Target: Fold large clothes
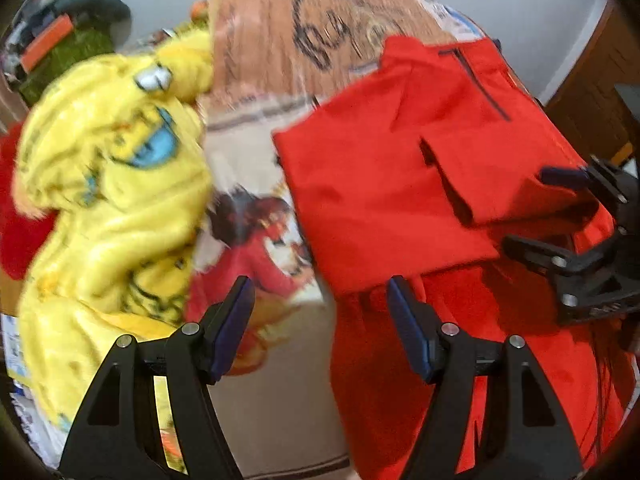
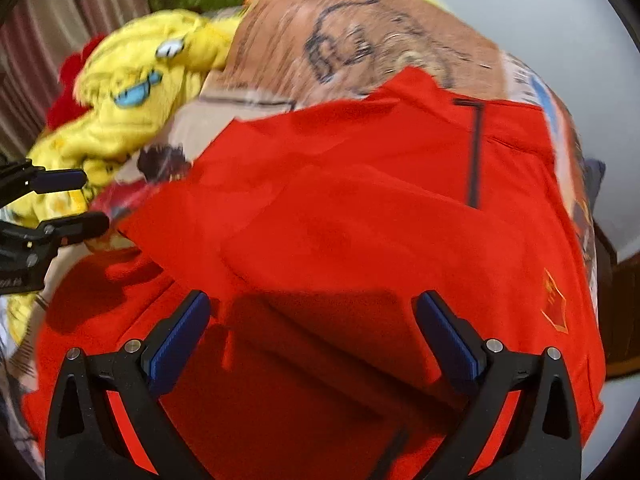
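Observation:
A large red garment (image 1: 400, 184) lies partly folded on a printed bedspread (image 1: 264, 128); it fills the right wrist view (image 2: 360, 208), with a black zipper (image 2: 474, 152) near its top. My left gripper (image 1: 320, 320) is open and empty, over the garment's left edge and the bedspread. My right gripper (image 2: 312, 340) is open and empty, just above the red cloth; it also shows in the left wrist view (image 1: 532, 208) at the garment's right side. The left gripper shows at the left edge of the right wrist view (image 2: 84, 200).
A fluffy yellow garment (image 1: 108, 184) with blue patches is heaped to the left on the bed, also in the right wrist view (image 2: 132, 108). Red fabric (image 1: 16, 232) lies behind it. Green and orange items (image 1: 60, 48) sit at the far left. Wooden furniture (image 1: 592, 100) stands right.

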Tool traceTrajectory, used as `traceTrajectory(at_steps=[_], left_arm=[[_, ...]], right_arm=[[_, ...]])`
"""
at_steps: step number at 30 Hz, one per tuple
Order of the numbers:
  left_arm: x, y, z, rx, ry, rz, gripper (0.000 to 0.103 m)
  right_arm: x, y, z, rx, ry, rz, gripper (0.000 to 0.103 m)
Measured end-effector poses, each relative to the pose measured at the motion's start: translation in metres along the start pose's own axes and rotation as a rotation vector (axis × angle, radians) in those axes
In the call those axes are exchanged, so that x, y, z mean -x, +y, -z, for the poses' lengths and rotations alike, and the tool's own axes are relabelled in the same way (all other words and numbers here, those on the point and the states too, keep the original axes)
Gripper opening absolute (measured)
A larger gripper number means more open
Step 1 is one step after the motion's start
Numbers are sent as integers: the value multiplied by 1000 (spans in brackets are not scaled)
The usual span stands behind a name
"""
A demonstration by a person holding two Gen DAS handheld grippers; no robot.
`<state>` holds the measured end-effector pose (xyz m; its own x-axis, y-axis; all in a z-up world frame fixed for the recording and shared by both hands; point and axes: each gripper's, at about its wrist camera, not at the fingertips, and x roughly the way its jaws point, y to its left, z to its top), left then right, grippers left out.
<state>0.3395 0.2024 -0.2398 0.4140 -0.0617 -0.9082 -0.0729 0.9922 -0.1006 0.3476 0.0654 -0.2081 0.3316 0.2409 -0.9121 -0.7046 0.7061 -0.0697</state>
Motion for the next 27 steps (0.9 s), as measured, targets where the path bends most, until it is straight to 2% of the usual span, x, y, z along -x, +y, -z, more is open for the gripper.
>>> traceTrajectory(at_steps=[6, 8, 9, 11, 13, 17, 22, 27], left_arm=[[-28, -9, 16, 6, 68, 83, 68], [-34, -11, 18, 20, 66, 103, 68], [-35, -10, 18, 32, 63, 110, 68], [-38, -7, 16, 79, 65, 129, 68], [-42, -4, 13, 115, 71, 147, 68], [-43, -3, 12, 122, 58, 120, 68], [-46, 7, 10, 111, 34, -45, 68], [-49, 17, 14, 162, 41, -42, 68]], right_arm=[[-12, 13, -1, 115, -26, 65, 77], [-13, 15, -2, 137, -41, 68, 57], [-14, 17, -4, 150, -47, 72, 52], [-17, 21, -7, 166, -57, 93, 26], [-15, 18, -12, 152, -64, 89, 10], [9, -6, -21, 45, -135, 76, 8], [56, -56, -26, -97, -241, 81, 7], [102, -112, -14, -223, -331, 128, 7]])
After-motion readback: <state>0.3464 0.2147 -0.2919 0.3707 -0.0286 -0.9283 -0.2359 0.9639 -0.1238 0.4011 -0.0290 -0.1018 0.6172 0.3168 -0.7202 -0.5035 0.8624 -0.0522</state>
